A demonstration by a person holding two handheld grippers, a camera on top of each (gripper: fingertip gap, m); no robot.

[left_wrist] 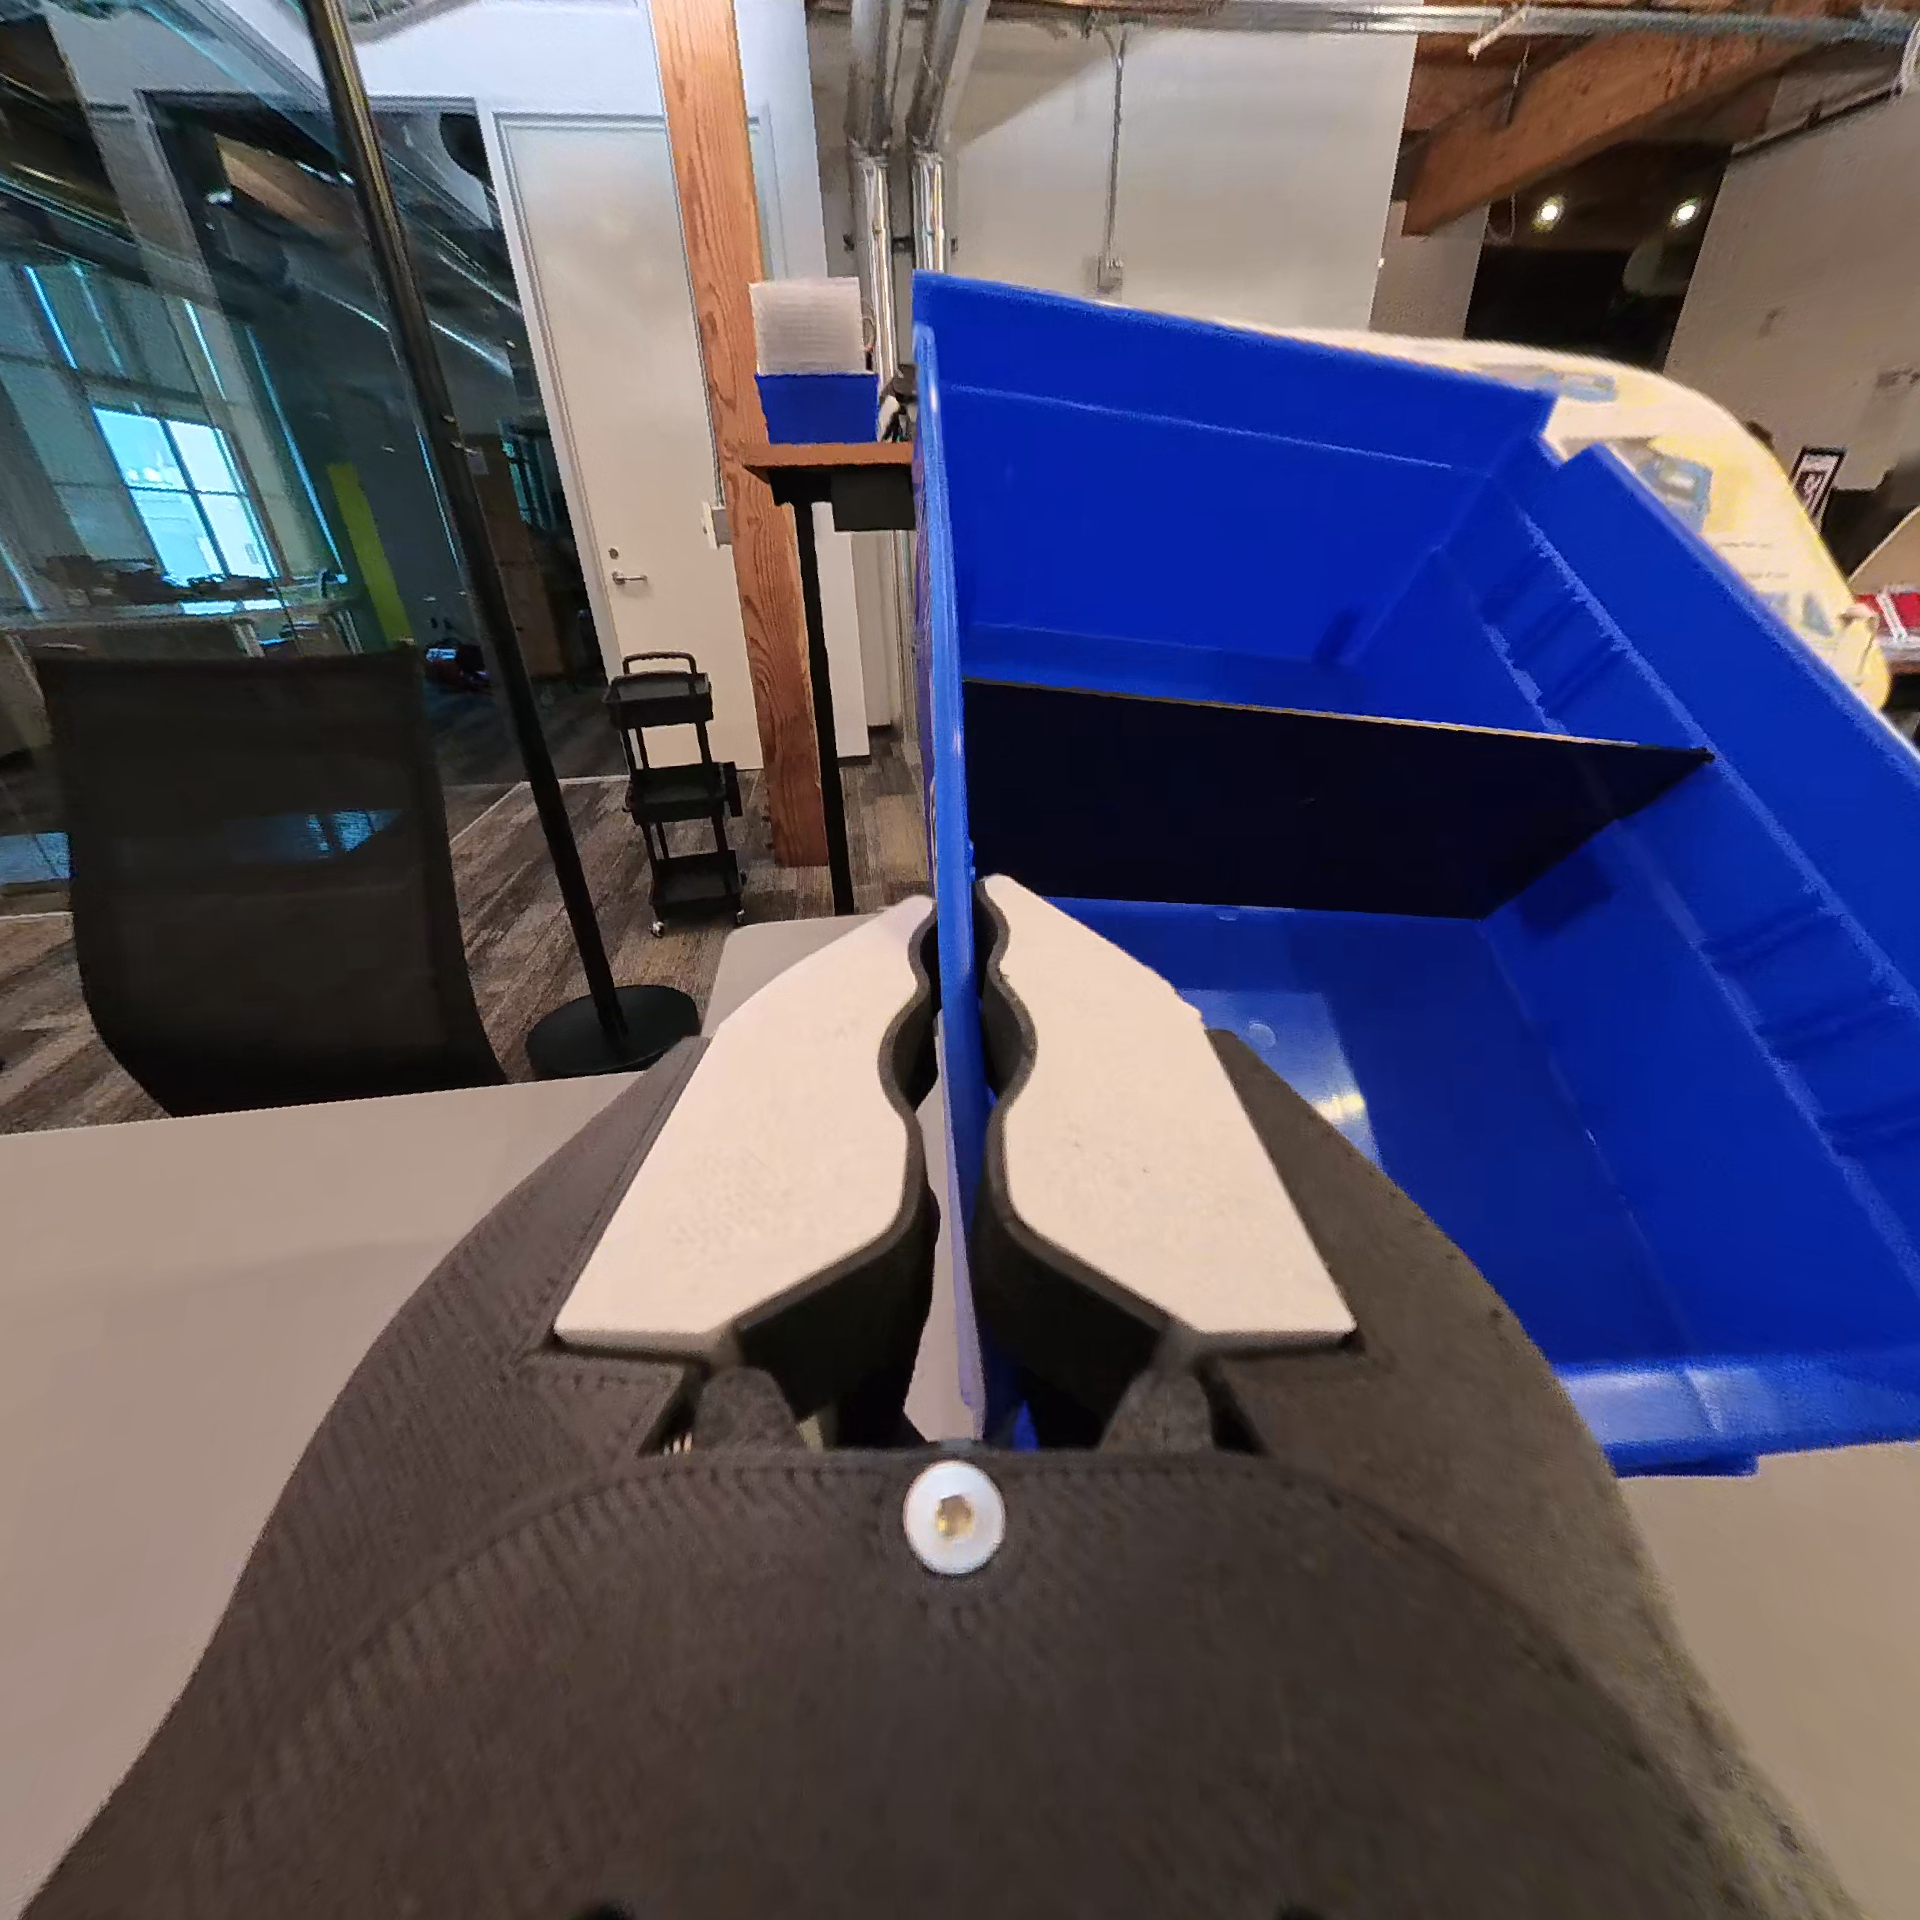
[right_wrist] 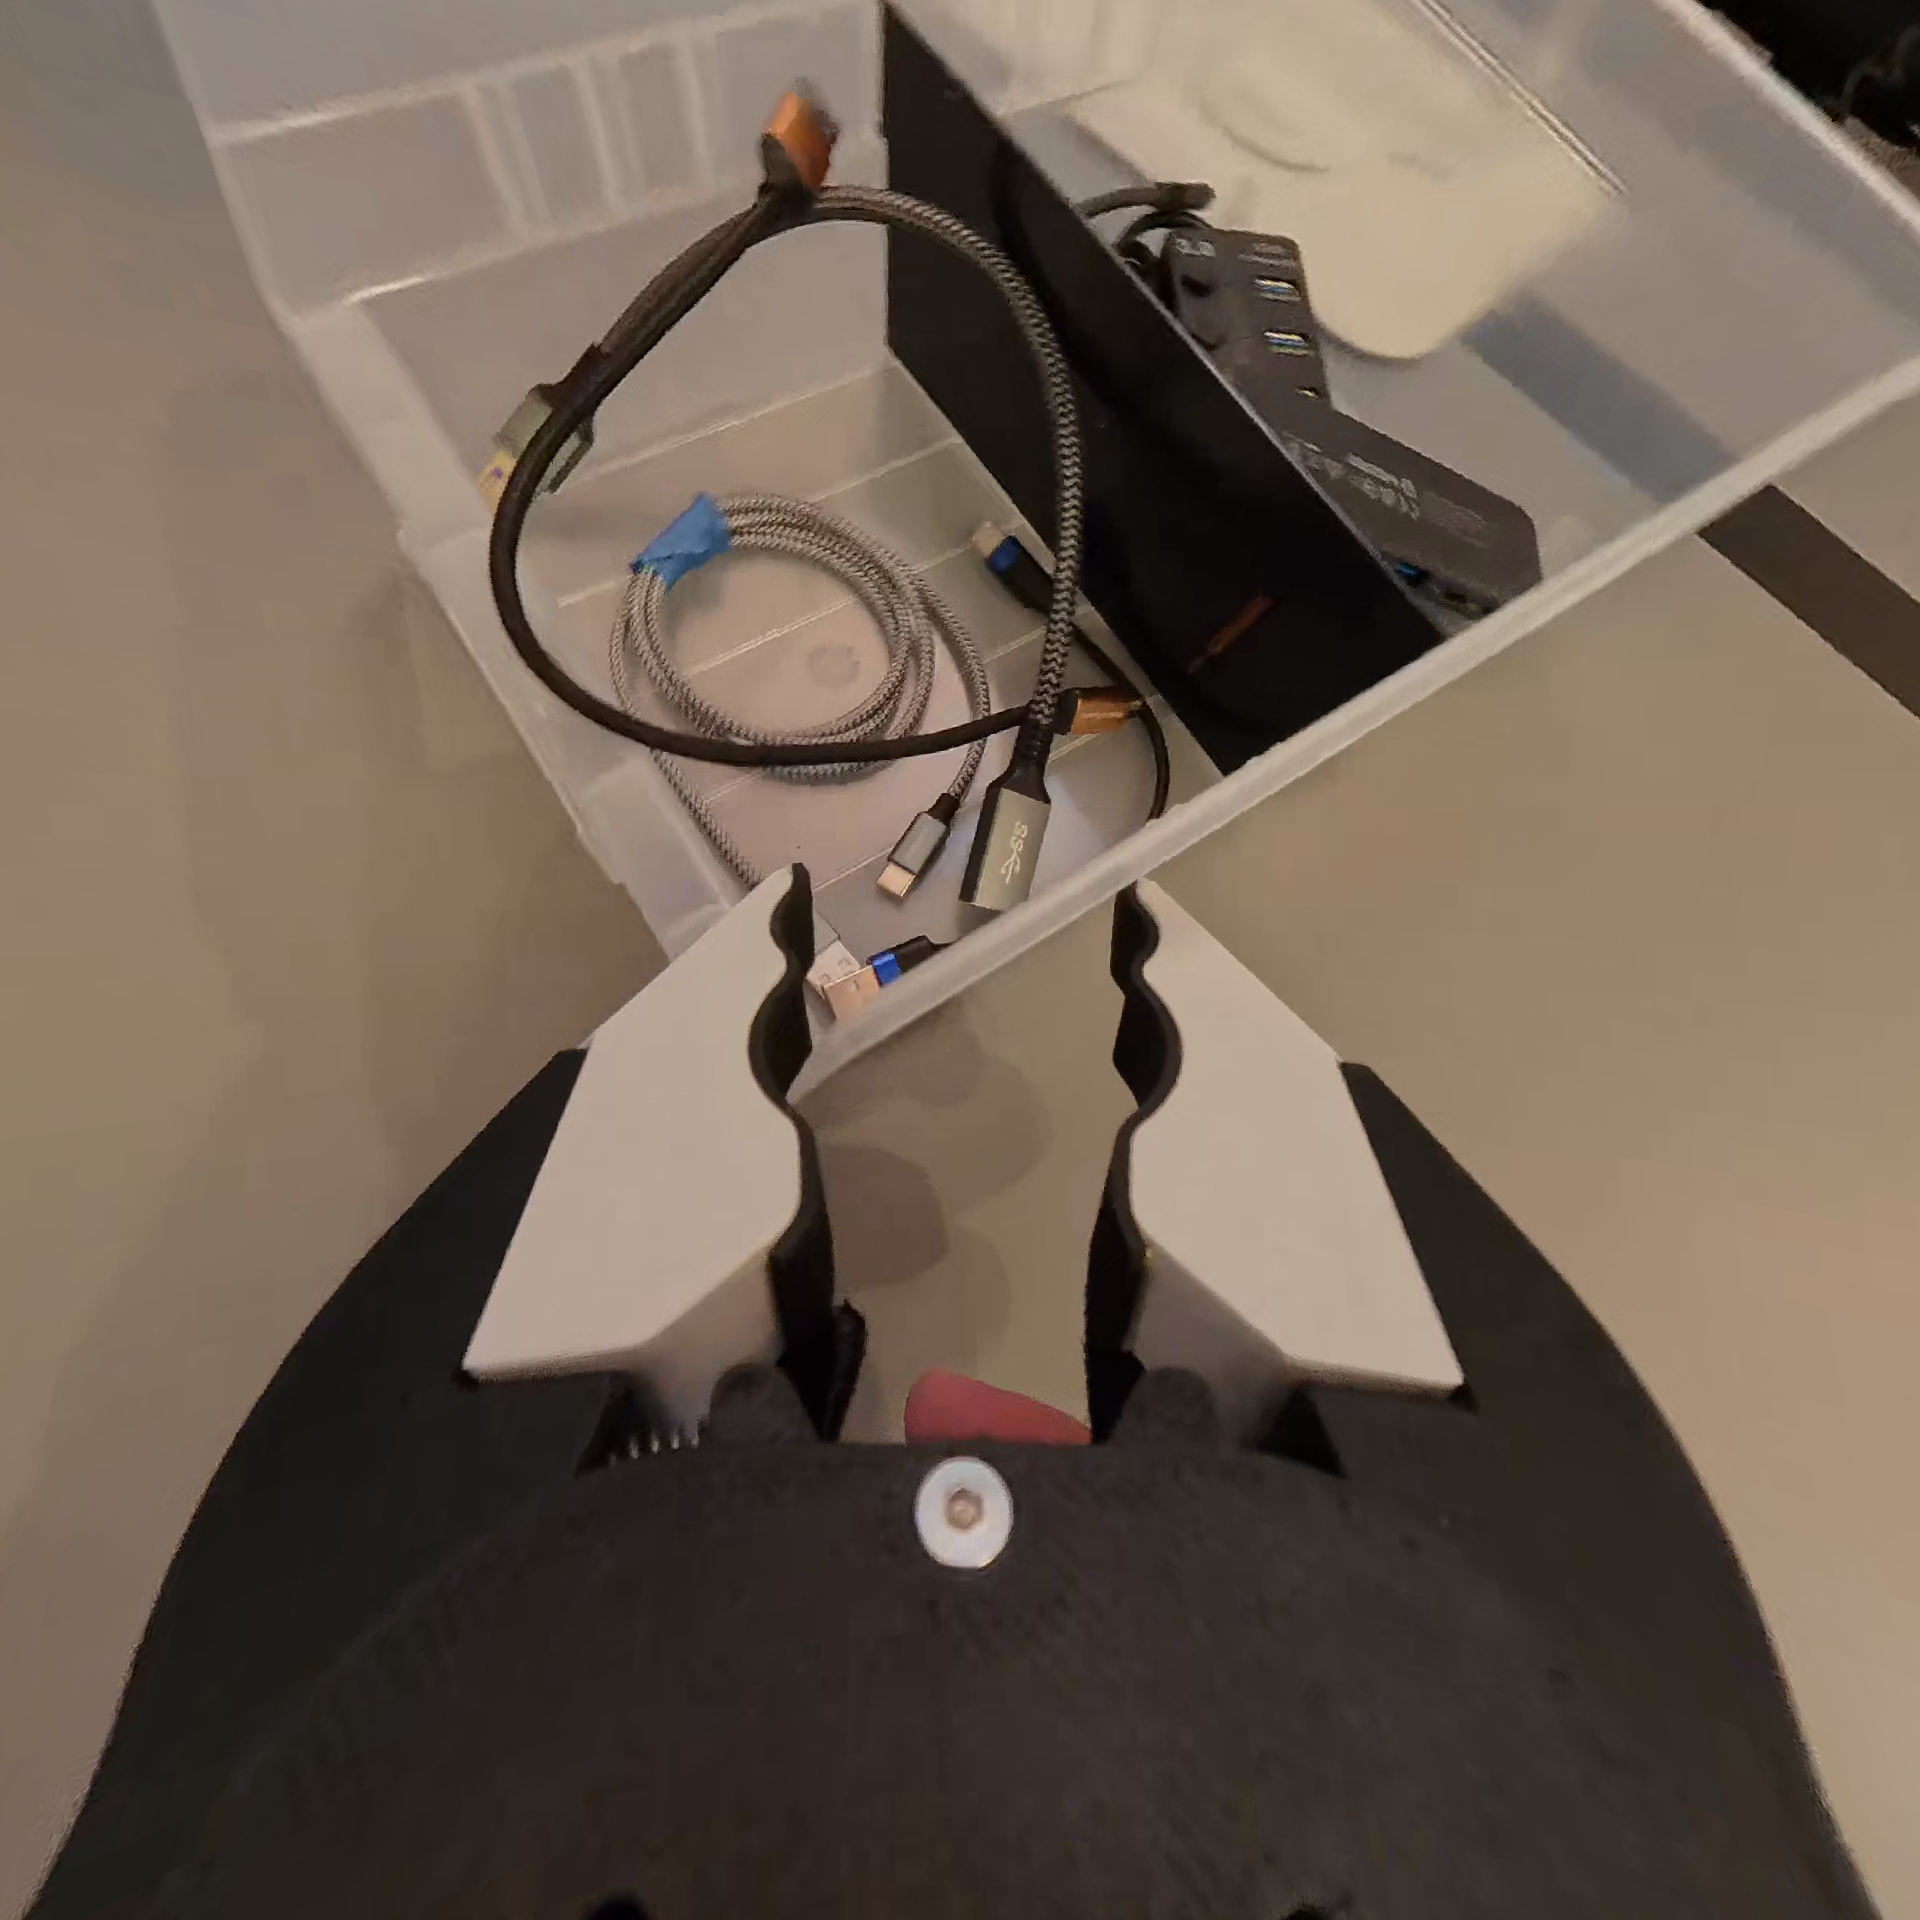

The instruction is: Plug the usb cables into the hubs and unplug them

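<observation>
Although none is yet in hand, the usb cables (right_wrist: 831,582) lie loose in the left compartment of a clear bin (right_wrist: 343,343): one braided grey coil bound with blue tape (right_wrist: 681,545), one dark cable looped high with copper-coloured plugs, one grey-shelled plug (right_wrist: 1006,847) near the front wall, one blue-collared plug (right_wrist: 868,977) at the nearest corner. Handling, as judged: light, limp along the braid, prone to tangle and drag neighbours; the rigid plug shells are the sound place to pinch, since the cord itself would flop. Black hubs (right_wrist: 1351,416), with a row of blue ports, occupy the right compartment behind a black divider (right_wrist: 1091,436); probably light, stiff, liable to slide when pushed. Right gripper (right_wrist: 961,904): jaws spread, empty, poised over the bin's near corner. Left gripper (left_wrist: 958,914): jaws pressed onto the side wall of a blue bin (left_wrist: 1351,623), which is tilted off the pale table (left_wrist: 260,1299); no contents show.
</observation>
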